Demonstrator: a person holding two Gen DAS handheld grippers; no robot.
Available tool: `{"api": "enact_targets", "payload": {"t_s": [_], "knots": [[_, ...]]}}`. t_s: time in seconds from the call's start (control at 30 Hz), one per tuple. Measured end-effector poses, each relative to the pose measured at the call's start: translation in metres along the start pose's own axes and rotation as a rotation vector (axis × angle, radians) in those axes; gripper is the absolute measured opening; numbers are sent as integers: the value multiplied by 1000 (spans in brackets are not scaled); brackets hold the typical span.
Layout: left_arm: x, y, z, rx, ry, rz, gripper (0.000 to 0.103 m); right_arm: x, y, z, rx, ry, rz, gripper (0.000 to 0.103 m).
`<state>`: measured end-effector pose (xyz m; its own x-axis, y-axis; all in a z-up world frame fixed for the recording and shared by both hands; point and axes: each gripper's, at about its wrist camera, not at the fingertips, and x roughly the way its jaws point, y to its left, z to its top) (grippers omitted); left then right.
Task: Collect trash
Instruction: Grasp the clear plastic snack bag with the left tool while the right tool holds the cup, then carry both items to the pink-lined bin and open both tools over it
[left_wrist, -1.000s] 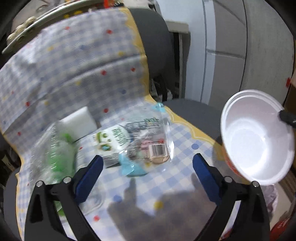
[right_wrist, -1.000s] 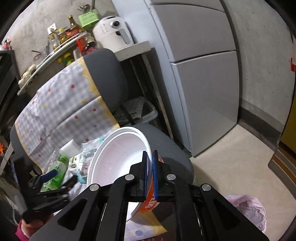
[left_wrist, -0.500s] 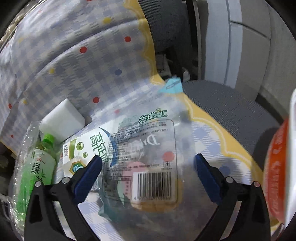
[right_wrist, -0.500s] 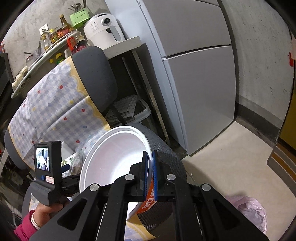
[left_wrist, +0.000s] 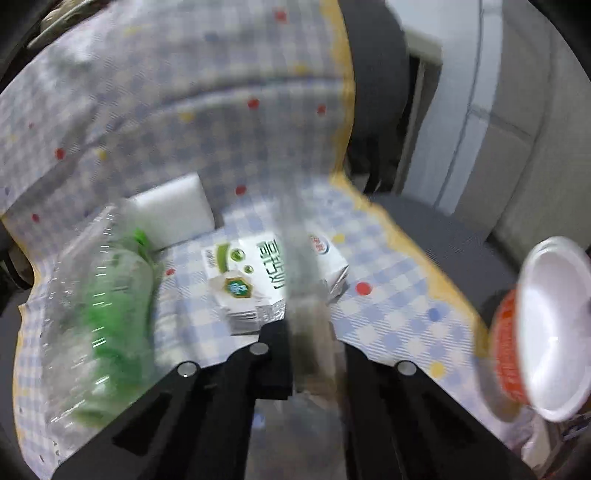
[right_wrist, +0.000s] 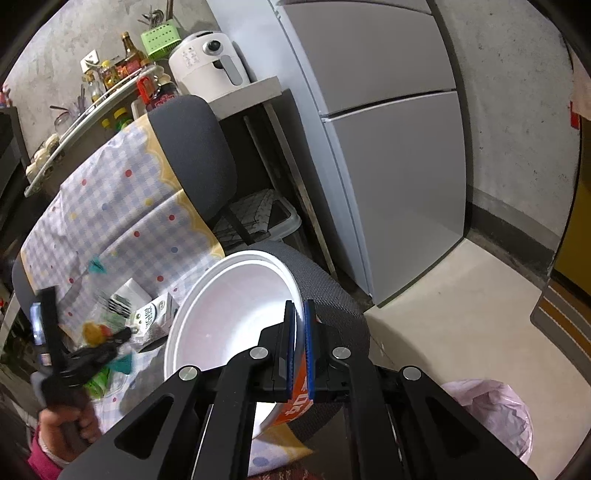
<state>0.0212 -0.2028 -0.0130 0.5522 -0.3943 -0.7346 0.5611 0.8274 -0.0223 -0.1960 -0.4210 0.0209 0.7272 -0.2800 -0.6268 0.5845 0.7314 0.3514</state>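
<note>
Your left gripper (left_wrist: 308, 325) had just closed its fingers on the clear wrapper (left_wrist: 301, 258); your right gripper (right_wrist: 300, 354) pinched the bowl (right_wrist: 229, 310). Carton (left_wrist: 273, 280) and bottle (left_wrist: 110, 314) remained.

You face grey office chair (right_wrist: 199, 155) draped with checked dotted cloth (right_wrist: 122, 206). Grey two-door fridge (right_wrist: 388, 147) right of it. White air fryer (right_wrist: 207, 62) on shelf unit (right_wrist: 255, 88) behind chair. Bottles on far-left wall rack (right_wrist: 92, 107). Rough concrete walls (right_wrist: 517, 129), pale floor (right_wrist: 461, 314).
</note>
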Motion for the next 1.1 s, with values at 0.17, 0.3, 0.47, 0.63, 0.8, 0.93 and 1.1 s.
{"api": "enact_targets", "payload": {"t_s": [0.17,0.3,0.47,0.63,0.8,0.93,1.1], "knots": [[-60,6,-11,-22,-86,-227,0,-23,2,-6,-1,-17,3,6],[-87,-11,-23,12,-106,-334,0,-45,-4,-12,10,-27,-12,6],[-104,-65,-48,131,-132,-385,0,-77,-27,-27,29,-34,-103,6],[-101,-110,-71,226,-117,-479,0,-105,-59,-47,37,-31,-248,6],[-98,-145,-87,295,-85,-522,0,-118,-104,-73,104,7,-357,6],[-98,-163,-96,328,-65,-524,0,-108,-135,-90,169,65,-359,10],[-99,-170,-96,347,-69,-516,0,-103,-147,-93,205,80,-366,12]]}}
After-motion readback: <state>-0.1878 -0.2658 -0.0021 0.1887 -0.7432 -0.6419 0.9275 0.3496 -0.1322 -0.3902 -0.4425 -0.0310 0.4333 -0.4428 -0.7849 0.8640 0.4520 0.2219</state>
